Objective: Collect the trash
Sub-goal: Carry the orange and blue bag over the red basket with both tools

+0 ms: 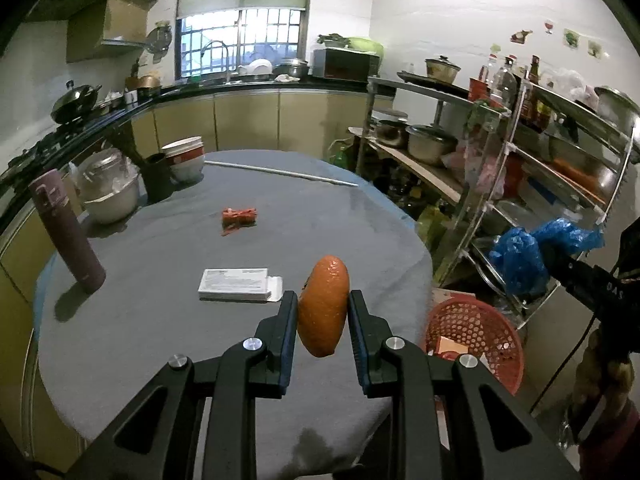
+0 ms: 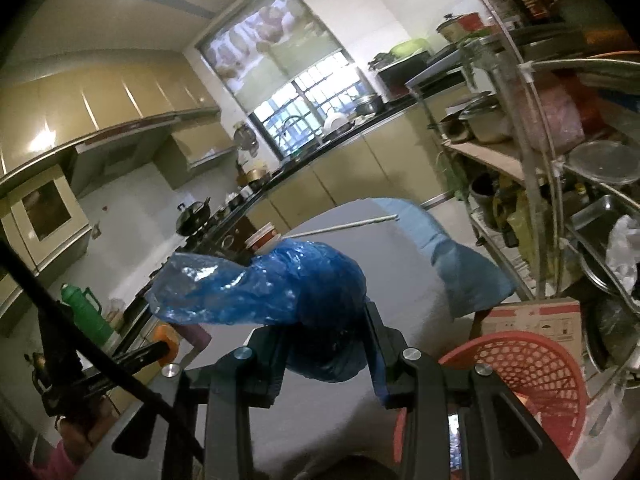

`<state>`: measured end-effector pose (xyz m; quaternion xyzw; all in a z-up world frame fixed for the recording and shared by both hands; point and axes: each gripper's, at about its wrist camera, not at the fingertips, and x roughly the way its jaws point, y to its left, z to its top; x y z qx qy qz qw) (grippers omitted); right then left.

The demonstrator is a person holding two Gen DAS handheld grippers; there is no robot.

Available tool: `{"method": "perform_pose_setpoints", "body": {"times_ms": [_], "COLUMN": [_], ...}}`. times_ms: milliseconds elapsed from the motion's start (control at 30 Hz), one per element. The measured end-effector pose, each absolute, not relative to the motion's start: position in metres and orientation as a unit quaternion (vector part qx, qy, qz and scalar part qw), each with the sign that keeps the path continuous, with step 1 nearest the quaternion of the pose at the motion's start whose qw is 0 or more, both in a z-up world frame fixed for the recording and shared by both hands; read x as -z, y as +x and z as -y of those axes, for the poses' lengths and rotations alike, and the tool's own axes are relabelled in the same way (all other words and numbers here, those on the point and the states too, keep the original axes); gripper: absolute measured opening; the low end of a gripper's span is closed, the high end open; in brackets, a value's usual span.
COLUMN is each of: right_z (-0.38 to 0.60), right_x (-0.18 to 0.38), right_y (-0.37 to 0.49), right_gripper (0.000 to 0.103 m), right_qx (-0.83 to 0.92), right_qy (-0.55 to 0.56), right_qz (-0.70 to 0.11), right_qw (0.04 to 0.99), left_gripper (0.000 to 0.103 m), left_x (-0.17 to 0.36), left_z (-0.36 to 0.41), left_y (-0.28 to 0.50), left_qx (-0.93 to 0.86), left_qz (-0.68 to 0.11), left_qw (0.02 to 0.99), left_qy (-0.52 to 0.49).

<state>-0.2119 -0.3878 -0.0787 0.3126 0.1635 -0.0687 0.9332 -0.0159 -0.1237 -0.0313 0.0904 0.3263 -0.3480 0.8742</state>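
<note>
My left gripper (image 1: 323,308) is shut on an orange peel (image 1: 323,306) and holds it above the near right part of the grey table (image 1: 160,340). My right gripper (image 2: 326,334) is shut on a crumpled blue plastic bag (image 2: 272,290), held up in the air; the bag also shows at the right of the left wrist view (image 1: 524,254). A red mesh basket (image 1: 476,340) stands on the floor right of the table, with some trash inside; it also shows in the right wrist view (image 2: 520,376). A white flat box (image 1: 234,284) and a red crumpled wrapper (image 1: 239,218) lie on the table.
A purple flask (image 1: 66,232), a steel bowl (image 1: 110,196), a dark cup (image 1: 157,178), stacked bowls (image 1: 186,158) and a long white rod (image 1: 280,174) are on the table. A metal rack (image 1: 540,152) full of pots stands on the right. A cardboard box (image 2: 532,320) sits behind the basket.
</note>
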Motion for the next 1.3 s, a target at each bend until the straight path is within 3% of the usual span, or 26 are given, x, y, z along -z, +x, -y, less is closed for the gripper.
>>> {"method": "perform_pose_setpoints", "body": {"times_ms": [800,1300], "right_z": [0.443,0.461], "right_x": [0.094,0.101], "right_y": [-0.273,-0.255], "right_gripper": [0.037,0.037], "right_qx": [0.151,0.183], "right_qy": [0.342,0.372], "right_qz": [-0.161,-0.206], "right_qw": [0.913,0.886], "left_gripper": [0.027,0.027], "left_x": [0.028,0.048], "left_z": [0.209,0.220], "left_y": [-0.055,-0.044], "left_qx": [0.430,0.481], "left_qz": [-0.312,-0.314], "left_qw": [0.836,0.808], "left_qy": [0.139,0.127]}}
